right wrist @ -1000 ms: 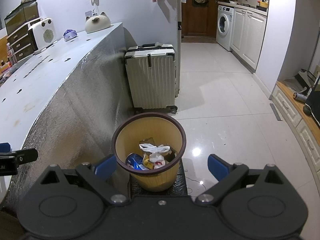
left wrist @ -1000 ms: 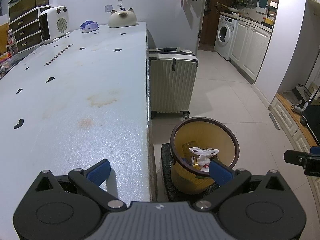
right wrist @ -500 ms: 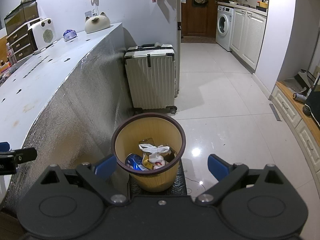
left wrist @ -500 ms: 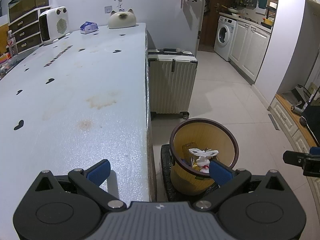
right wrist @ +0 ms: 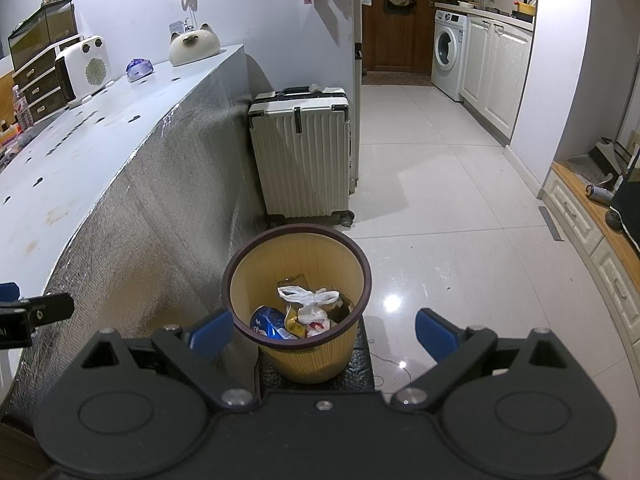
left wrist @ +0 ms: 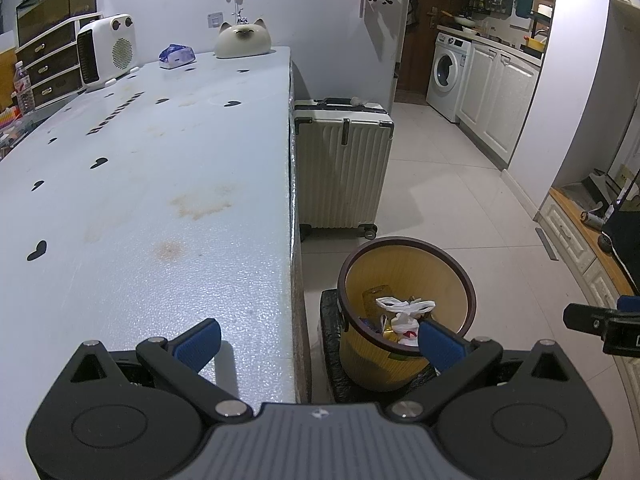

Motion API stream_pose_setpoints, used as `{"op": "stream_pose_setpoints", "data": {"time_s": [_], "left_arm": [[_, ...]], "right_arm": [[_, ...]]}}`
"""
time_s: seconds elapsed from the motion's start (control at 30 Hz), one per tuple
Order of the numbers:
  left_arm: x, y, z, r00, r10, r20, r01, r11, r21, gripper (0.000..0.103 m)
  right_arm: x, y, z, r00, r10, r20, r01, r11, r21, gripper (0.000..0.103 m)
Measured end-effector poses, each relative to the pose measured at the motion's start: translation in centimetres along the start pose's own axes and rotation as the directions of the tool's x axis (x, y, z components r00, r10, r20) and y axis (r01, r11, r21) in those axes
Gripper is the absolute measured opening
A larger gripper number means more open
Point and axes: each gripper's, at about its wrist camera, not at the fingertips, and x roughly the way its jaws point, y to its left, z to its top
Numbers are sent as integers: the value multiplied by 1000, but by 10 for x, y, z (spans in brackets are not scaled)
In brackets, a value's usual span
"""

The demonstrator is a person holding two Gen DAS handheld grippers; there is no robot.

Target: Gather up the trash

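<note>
In the left wrist view, the left gripper (left wrist: 318, 339) has its jaws wide apart and holds nothing. It hangs over the edge of the tabletop (left wrist: 160, 184). The bin (left wrist: 406, 312) stands on the floor beside it, with a white bag (left wrist: 404, 308) inside.

In the right wrist view, the right gripper (right wrist: 324, 330) is spread wide and empty, above the bin (right wrist: 298, 304). Trash (right wrist: 308, 312) lies inside.

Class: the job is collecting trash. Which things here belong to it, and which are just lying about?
Belongs to the job:
yellow bin
white bag inside it
blue can inside it

Just lying about:
suitcase
cat ornament
white heater
washing machine
</note>
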Motion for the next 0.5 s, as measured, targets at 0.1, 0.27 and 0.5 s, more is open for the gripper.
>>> {"op": "stream_pose_setpoints", "data": {"time_s": [0.1,0.27,0.5], "left_arm": [[0,0,0,1000,0,0,0,1000,0,103],[0,0,0,1000,2,2,-2,1000,2,103],[-2,-2,0,1000,2,1,-2,1000,6,103]], "right_arm": [[0,0,0,1000,-1,0,1,1000,1,98],[1,-1,0,1000,0,1,0,1000,1,98],[1,-1,0,1000,-3,-1,3,1000,2,98]]}}
